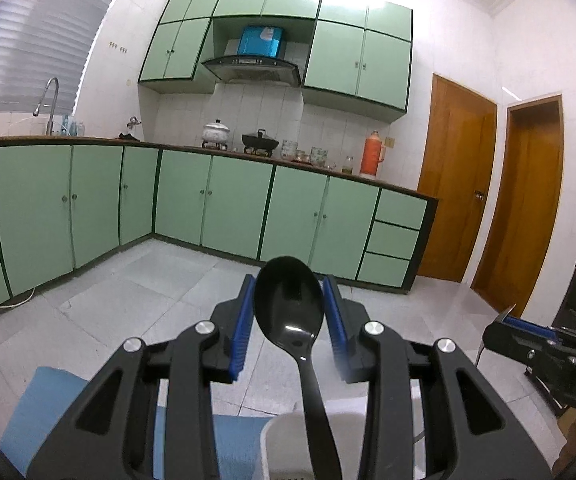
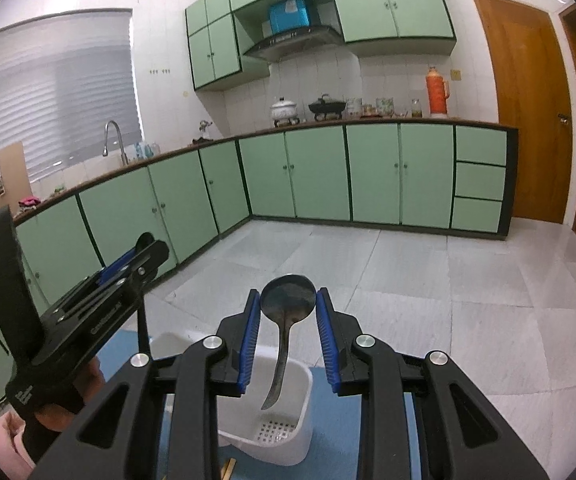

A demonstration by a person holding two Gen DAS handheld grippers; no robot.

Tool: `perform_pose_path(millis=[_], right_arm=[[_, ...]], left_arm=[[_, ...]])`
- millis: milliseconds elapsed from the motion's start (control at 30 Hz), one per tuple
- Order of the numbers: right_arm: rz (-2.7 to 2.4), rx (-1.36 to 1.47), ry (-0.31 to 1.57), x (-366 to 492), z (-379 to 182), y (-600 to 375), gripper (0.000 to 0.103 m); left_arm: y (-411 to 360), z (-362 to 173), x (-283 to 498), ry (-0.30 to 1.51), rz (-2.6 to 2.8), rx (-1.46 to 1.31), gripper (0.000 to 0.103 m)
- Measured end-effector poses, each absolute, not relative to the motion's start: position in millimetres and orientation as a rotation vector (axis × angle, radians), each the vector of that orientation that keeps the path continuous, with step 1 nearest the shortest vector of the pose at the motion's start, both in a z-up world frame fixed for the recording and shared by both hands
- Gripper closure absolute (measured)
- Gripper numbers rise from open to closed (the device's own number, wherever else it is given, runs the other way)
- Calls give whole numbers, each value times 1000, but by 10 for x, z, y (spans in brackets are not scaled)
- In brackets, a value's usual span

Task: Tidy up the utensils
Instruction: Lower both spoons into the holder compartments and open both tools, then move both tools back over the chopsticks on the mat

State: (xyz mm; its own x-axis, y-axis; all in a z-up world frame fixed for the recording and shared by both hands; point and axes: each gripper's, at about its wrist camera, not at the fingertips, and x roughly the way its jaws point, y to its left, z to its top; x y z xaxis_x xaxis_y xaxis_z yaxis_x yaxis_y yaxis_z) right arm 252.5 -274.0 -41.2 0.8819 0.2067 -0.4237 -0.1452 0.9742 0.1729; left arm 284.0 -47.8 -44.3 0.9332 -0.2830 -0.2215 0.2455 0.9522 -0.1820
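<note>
The white utensil holder (image 2: 276,412) stands on a blue mat (image 2: 339,432), and both grippers hang over it, facing the green cabinets (image 2: 315,176) across the pale tiled floor (image 2: 427,280).

The left gripper (image 1: 289,312) pinches a black plastic spoon (image 1: 289,308) by the sides of its bowl. The spoon's long axis runs near upright: bowl on top, hollow side toward the camera, handle pointing down toward the holder's rim (image 1: 284,424).

The right gripper (image 2: 286,300) is clamped on a dull metal spoon (image 2: 287,296), its blue pads (image 2: 251,328) pressing either side of the round bowl. That spoon also hangs bowl up, its curved handle dropping down with its tip above the holder's open mouth.

Only the right wrist view looks into the holder, down to the perforated floor; the left view catches just its near rim. The right view also shows the left gripper from the side, up and left of the holder, with a hand (image 2: 64,404) beneath it. The left view shows the right gripper at its right edge.
</note>
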Motion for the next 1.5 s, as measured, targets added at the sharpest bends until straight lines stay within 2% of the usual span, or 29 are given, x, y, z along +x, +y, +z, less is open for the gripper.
perform_pose_path(millis=[467, 533, 633, 700, 767, 900, 1033, 1500], right_arm=[[210, 118, 524, 2590, -697, -2640, 74], [216, 116, 533, 2578, -713, -2623, 74], [218, 111, 530, 2531, -710, -2613, 71], [214, 114, 524, 2470, -698, -2630, 64], [209, 117, 514, 2404, -680, -2636, 61], [188, 110, 481, 2144, -633, -2645, 45], [169, 103, 468, 1774, -670, -2639, 32], [122, 147, 685, 798, -1351, -2533, 30]], left_arm=[[-372, -756, 2794, 307, -287, -161, 69], [-335, -777, 2772, 322, -289, -171, 60], [-268, -759, 2698, 327, -288, -180, 53], [-230, -719, 2603, 321, -287, -179, 50], [-203, -680, 2483, 315, -278, -167, 42], [-136, -612, 2196, 313, -263, -141, 24], [-56, -593, 1827, 345, -234, -108, 14], [216, -1133, 941, 648, -154, 2, 13]])
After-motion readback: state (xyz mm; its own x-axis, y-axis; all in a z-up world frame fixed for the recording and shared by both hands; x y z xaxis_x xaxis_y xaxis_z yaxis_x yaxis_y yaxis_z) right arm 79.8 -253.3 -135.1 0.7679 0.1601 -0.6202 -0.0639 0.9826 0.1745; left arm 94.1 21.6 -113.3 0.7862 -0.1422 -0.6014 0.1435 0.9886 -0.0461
